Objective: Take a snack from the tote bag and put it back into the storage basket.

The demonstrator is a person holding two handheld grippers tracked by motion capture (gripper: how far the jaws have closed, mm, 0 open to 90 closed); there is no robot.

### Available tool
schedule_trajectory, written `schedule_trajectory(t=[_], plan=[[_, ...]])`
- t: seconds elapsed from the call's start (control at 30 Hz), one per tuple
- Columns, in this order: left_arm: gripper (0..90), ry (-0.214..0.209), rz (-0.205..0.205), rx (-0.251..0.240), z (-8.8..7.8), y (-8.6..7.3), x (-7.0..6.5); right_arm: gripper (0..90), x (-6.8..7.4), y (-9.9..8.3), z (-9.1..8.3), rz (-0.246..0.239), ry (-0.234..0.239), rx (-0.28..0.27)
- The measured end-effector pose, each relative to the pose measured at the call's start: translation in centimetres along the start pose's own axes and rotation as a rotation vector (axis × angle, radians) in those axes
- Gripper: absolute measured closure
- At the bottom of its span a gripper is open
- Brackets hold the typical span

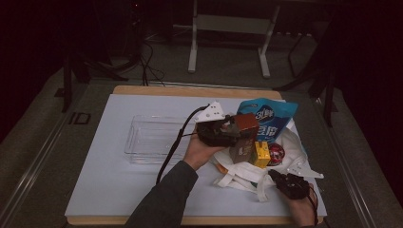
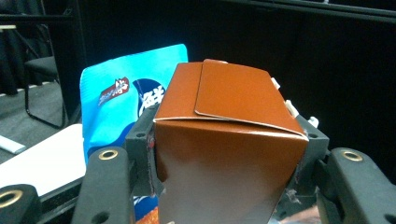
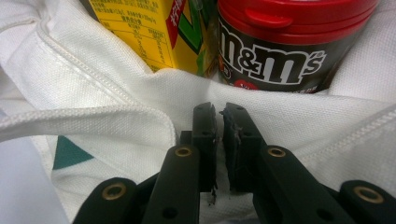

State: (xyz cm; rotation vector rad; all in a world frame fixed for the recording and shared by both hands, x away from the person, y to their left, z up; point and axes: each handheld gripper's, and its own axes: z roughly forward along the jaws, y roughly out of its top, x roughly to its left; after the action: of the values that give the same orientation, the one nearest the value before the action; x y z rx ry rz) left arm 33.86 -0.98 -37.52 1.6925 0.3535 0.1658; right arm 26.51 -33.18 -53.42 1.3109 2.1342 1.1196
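Dark floor and the legs of a white stand lie beyond the tabletop (image 1: 95,190), which is covered by a pale sheet. On it sits a clear plastic tray (image 1: 152,137), left of a white cloth bag (image 1: 247,175). The left tongs (image 1: 236,129) clamp a brown carton (image 1: 247,126) by its two sides, holding it off the surface just above the bag's mouth; in the left gripper view the carton (image 2: 224,154) sits squeezed between the pads, its folded top flap facing the camera. Behind it stands a blue snack pouch (image 1: 268,118). Inside the bag stand a yellow box (image 1: 261,154) and a candy jar (image 1: 276,153) with a red lid. The right tongs (image 1: 274,175) are nearly shut, pinching the bag's edge near its strap; in the right gripper view the white fabric (image 3: 261,112) is caught between the narrow jaws.
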Motion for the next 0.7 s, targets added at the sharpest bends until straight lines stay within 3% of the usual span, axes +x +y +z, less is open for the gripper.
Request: schedule_trajectory(t=[0.43, 0.47, 0.7], plan=[[42.3, -0.021, 0.006, 0.013, -2.1, 0.4, 0.1, 83.2, 0.0, 0.0, 0.0, 0.000, 0.000, 0.000], [42.3, -0.023, 0.004, 0.004, -3.1, 0.6, 0.2, 83.2, 0.0, 0.0, 0.0, 0.000, 0.000, 0.000], [42.3, -0.006, 0.007, 0.008, -5.3, 0.9, 0.7, 83.3, 0.0, 0.0, 0.0, 0.002, 0.002, -0.002]])
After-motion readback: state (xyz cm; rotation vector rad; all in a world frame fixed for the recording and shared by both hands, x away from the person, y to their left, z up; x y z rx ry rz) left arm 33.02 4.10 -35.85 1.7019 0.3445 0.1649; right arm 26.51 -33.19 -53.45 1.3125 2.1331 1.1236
